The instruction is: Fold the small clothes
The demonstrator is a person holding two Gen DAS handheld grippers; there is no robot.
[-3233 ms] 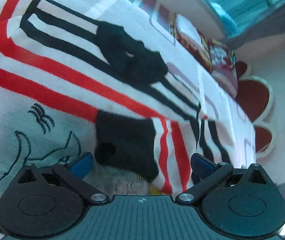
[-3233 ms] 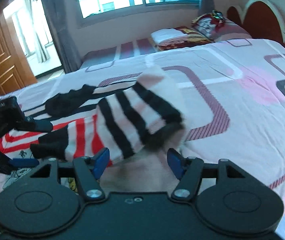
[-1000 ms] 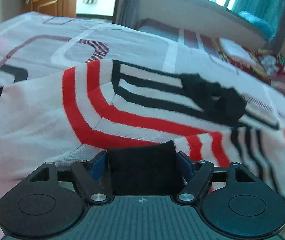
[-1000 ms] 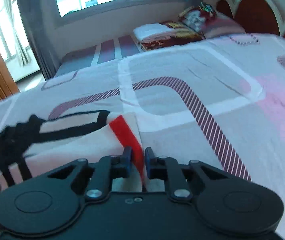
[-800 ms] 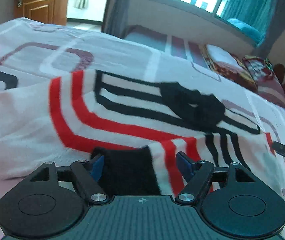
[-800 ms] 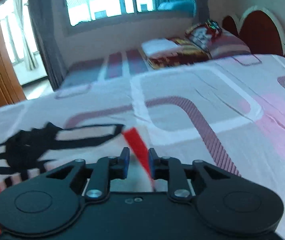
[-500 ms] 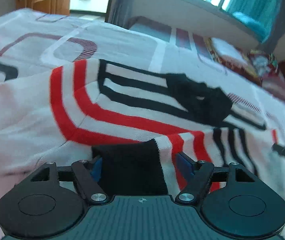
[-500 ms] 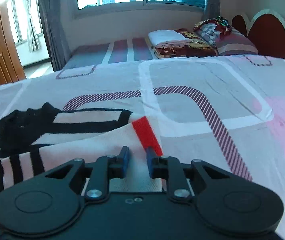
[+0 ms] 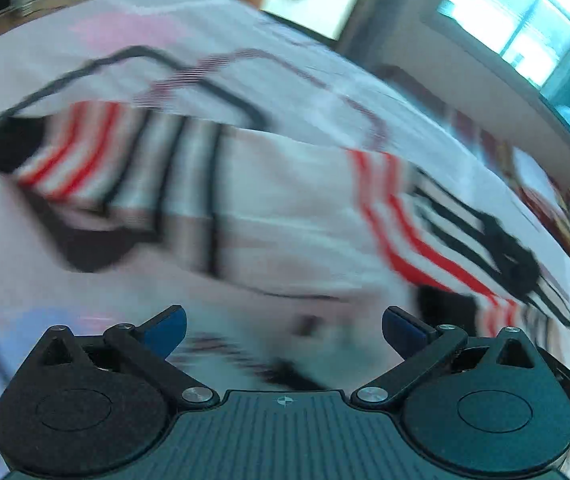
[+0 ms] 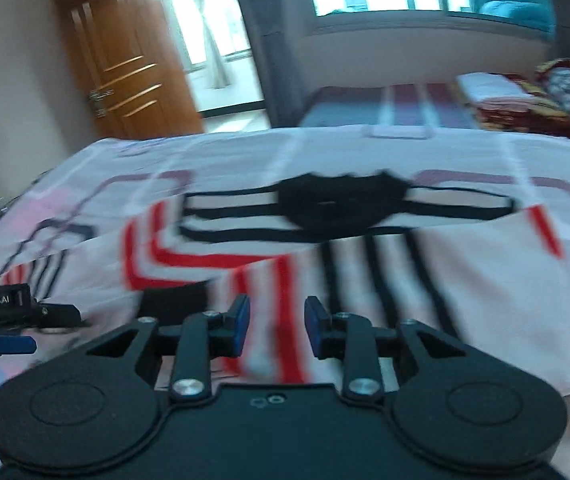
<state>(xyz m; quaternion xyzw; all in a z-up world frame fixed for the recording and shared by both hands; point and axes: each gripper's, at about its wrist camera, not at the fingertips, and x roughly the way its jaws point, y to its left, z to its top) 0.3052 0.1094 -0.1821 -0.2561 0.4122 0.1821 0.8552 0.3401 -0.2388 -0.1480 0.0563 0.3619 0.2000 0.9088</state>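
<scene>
Striped garment (image 10: 365, 264) lay flat on the bed (image 10: 245, 152), its long axis across mid-frame, just ahead of our right gripper (image 10: 273, 330), whose narrow fingers had just been opening, empty, while our left gripper (image 9: 283, 324) had opened wide, empty.

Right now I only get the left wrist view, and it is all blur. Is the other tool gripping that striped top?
Observer: No. In the right wrist view the fingers of the right gripper stand apart. They have just been opening, and the striped top lies beneath them, not pinched.
Operator: Is the top folded at all?
Observer: Yes. A striped layer, likely a sleeve, lies folded across its front, just below the black patch.
</scene>
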